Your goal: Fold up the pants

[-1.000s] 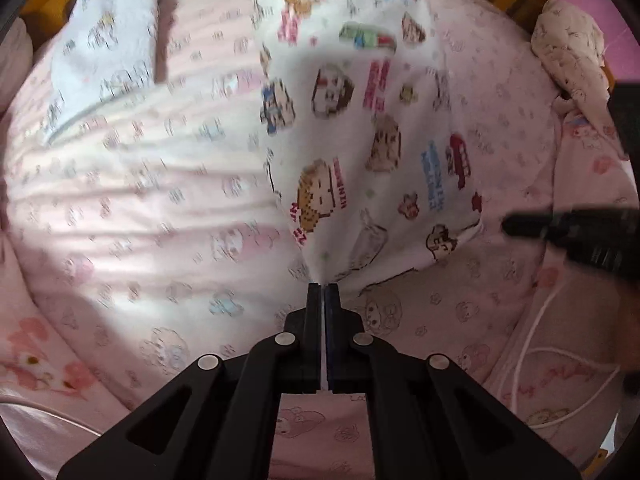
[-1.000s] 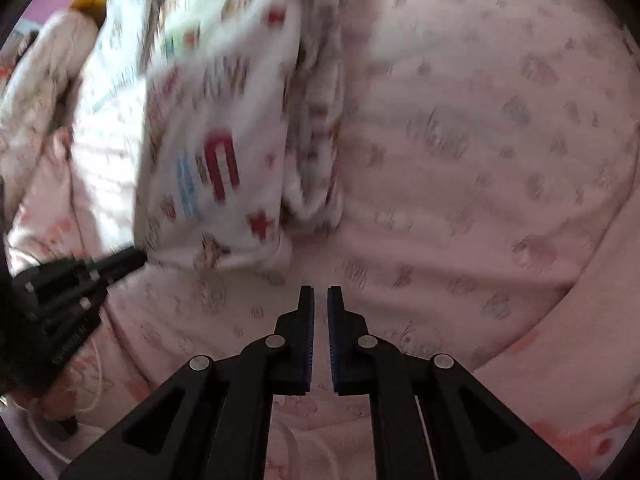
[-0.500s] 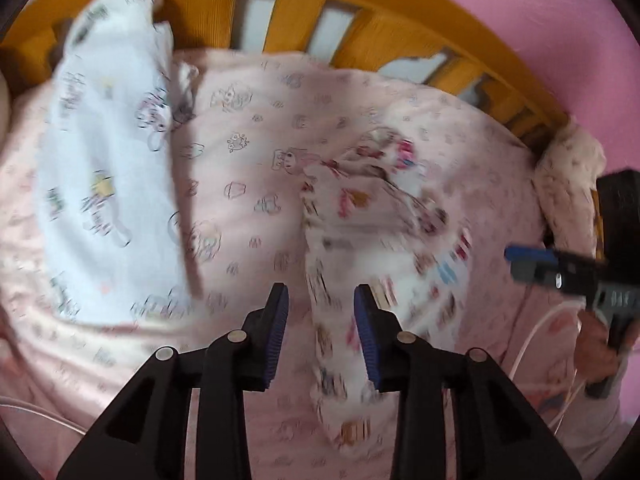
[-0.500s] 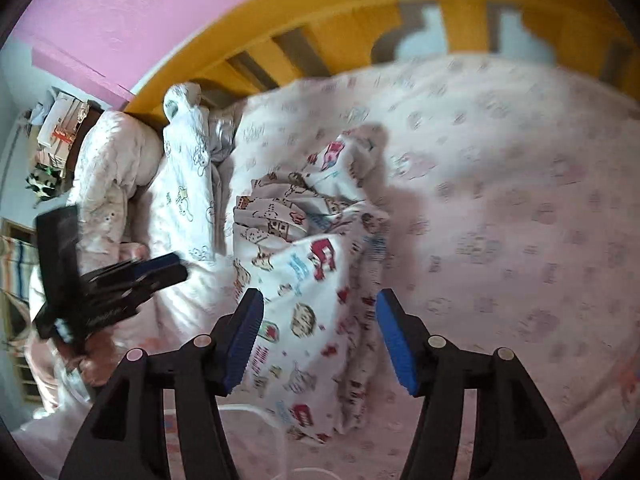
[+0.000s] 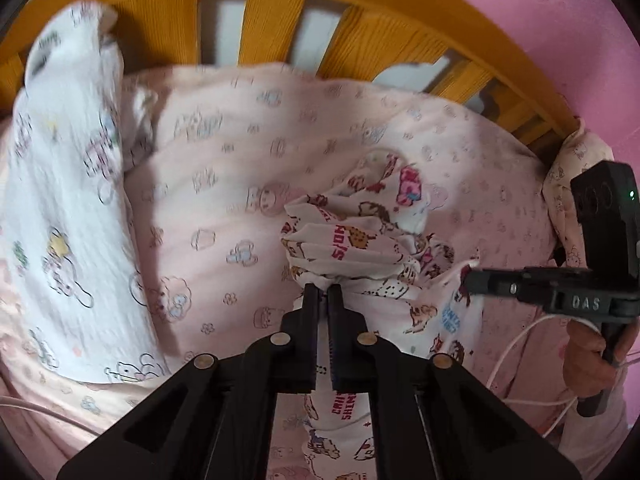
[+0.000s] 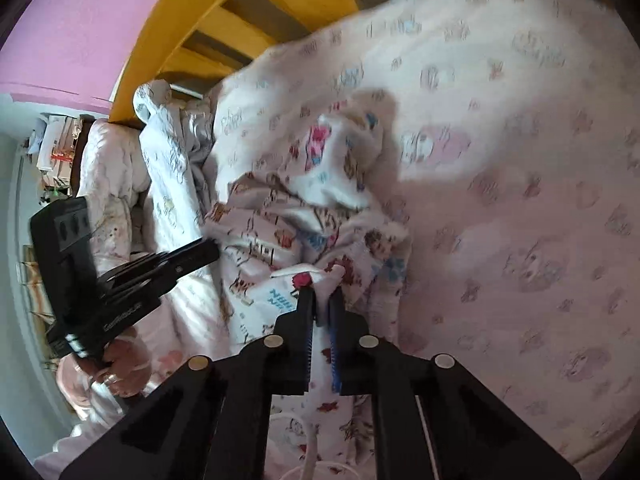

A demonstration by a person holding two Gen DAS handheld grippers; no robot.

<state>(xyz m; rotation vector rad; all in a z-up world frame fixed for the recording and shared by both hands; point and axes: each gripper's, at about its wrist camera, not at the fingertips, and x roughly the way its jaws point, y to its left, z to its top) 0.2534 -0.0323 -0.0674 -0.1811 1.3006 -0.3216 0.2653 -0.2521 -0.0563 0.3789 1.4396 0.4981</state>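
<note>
Pants point(image 5: 360, 240), white with cartoon print, lie bunched on pink printed bedsheet point(image 5: 248, 168), near yellow slatted bed rail point(image 5: 272, 32). Left gripper point(image 5: 323, 288) clamped on gathered fabric at near edge of pants. Right gripper point(image 6: 322, 292) likewise pinching pants fabric, jaws together on cloth. White printed cloth point(image 5: 64, 208) lies apart at left of sheet. White cable point(image 5: 516, 352) runs beside hand point(image 5: 588, 364) holding right gripper.

Soft daylight, soft shadows on the bed point(image 5: 248, 184); motion blur, worse in right view; fisheye bending, dark vignette corners.
</note>
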